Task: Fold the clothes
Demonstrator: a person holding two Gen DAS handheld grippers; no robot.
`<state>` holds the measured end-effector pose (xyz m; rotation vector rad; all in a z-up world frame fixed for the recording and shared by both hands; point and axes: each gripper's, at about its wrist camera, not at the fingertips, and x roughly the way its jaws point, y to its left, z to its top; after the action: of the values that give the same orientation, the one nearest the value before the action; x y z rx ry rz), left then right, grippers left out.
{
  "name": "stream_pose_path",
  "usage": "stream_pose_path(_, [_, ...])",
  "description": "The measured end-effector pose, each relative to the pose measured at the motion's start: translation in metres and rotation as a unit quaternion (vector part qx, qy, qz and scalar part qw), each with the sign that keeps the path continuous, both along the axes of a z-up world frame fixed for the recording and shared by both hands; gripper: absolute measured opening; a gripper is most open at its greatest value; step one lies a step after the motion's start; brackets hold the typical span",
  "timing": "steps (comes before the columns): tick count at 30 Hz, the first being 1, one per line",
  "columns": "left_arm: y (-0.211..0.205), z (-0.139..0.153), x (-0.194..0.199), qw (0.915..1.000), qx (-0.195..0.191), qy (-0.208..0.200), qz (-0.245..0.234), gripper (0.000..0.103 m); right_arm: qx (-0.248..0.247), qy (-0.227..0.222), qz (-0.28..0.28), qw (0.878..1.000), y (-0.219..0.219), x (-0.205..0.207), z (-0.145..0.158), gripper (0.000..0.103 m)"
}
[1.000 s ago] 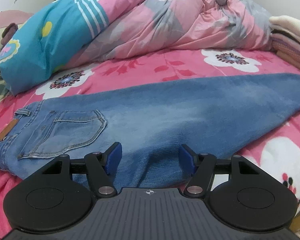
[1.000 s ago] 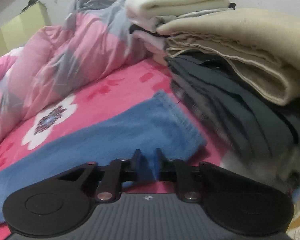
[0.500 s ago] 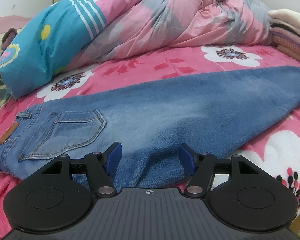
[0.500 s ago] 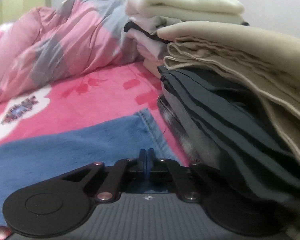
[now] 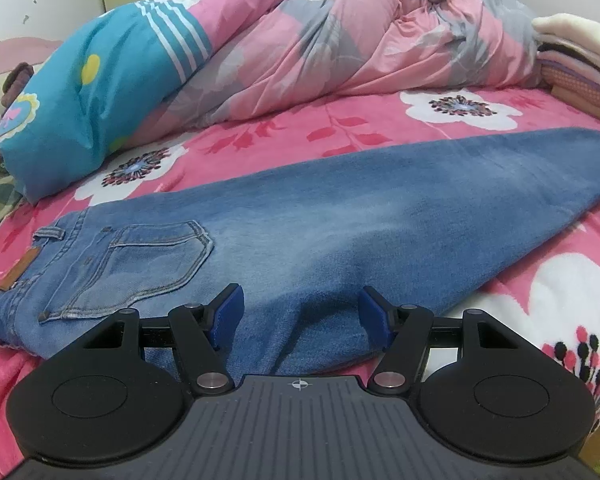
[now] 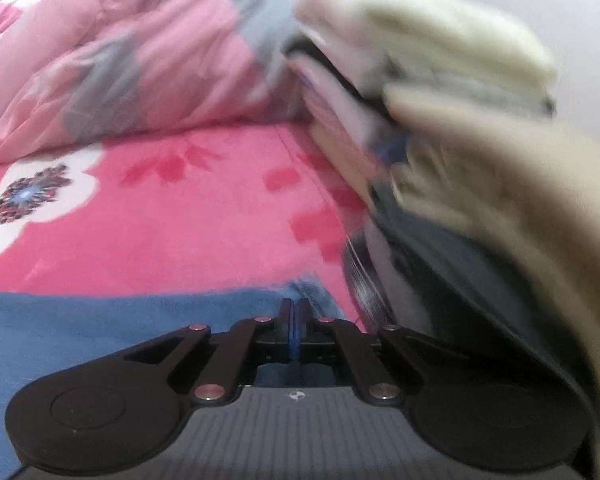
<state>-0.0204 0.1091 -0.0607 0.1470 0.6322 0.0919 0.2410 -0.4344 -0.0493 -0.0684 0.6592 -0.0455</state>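
Observation:
Blue jeans (image 5: 340,216) lie folded lengthwise on the pink flowered bed, back pocket (image 5: 140,268) and waistband at the left, legs running off to the right. My left gripper (image 5: 300,312) stands open low over the near edge of the jeans, just right of the pocket, with denim between its blue pads (image 5: 228,308). In the right wrist view my right gripper (image 6: 295,312) is shut on the hem end of the jeans leg (image 6: 120,320), close to the stack of folded clothes. That view is blurred.
A rumpled pink and grey duvet (image 5: 340,52) and a blue pillow (image 5: 92,88) fill the back of the bed. A tall stack of folded clothes (image 6: 460,140) rises right beside my right gripper; the same stack of clothes (image 5: 576,60) shows at the far right of the left view.
My right gripper closed on the jeans hem, which sits lower in its view now. The left gripper stayed open over the jeans, shifting only slightly.

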Motion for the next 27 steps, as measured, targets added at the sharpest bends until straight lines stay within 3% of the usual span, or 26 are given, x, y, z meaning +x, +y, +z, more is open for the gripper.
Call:
stream_pose_path(3, [0.000, 0.001, 0.001, 1.0000, 0.001, 0.003, -0.001, 0.065, 0.055, 0.001, 0.069, 0.996, 0.012, 0.001, 0.008, 0.000])
stream_pose_path(4, [0.000, 0.001, 0.002, 1.0000, 0.001, 0.004, -0.002, 0.065, 0.051, 0.009, 0.066, 0.996, 0.013, 0.008, 0.003, 0.000])
stream_pose_path(7, [0.001, 0.001, 0.000, 1.0000, -0.001, 0.003, -0.001, 0.065, 0.019, 0.030, -0.004, 0.999, 0.001, 0.034, -0.016, 0.000])
stream_pose_path(9, [0.001, 0.001, -0.001, 1.0000, 0.000, 0.003, 0.000, 0.065, 0.036, 0.027, -0.027, 0.999, 0.002, 0.029, -0.004, 0.000])
stream_pose_path(12, [0.001, 0.000, 0.000, 1.0000, 0.000, 0.003, -0.001, 0.066, 0.051, -0.004, 0.054, 0.997, 0.026, -0.014, 0.015, 0.000])
stream_pose_path(14, [0.002, 0.000, 0.001, 1.0000, 0.002, 0.004, -0.003, 0.067, -0.001, 0.008, 0.091, 0.996, 0.030, -0.040, 0.003, 0.001])
stream_pose_path(16, [0.004, 0.001, 0.002, 0.9999, 0.001, 0.007, -0.007, 0.068, -0.056, 0.022, 0.125, 0.990, 0.033, -0.065, -0.011, 0.015])
stream_pose_path(18, [0.006, 0.001, 0.002, 0.9999, -0.001, 0.010, -0.011, 0.070, -0.043, 0.007, 0.141, 0.989, 0.037, -0.077, -0.005, 0.024])
stream_pose_path(25, [0.005, 0.002, 0.000, 0.9999, 0.002, 0.008, -0.009, 0.070, 0.012, -0.047, 0.194, 0.980, 0.053, -0.116, 0.017, 0.028])
stream_pose_path(27, [0.005, 0.003, -0.002, 1.0000, 0.002, 0.006, -0.007, 0.070, -0.015, -0.024, 0.186, 0.982, 0.054, -0.118, -0.004, 0.032])
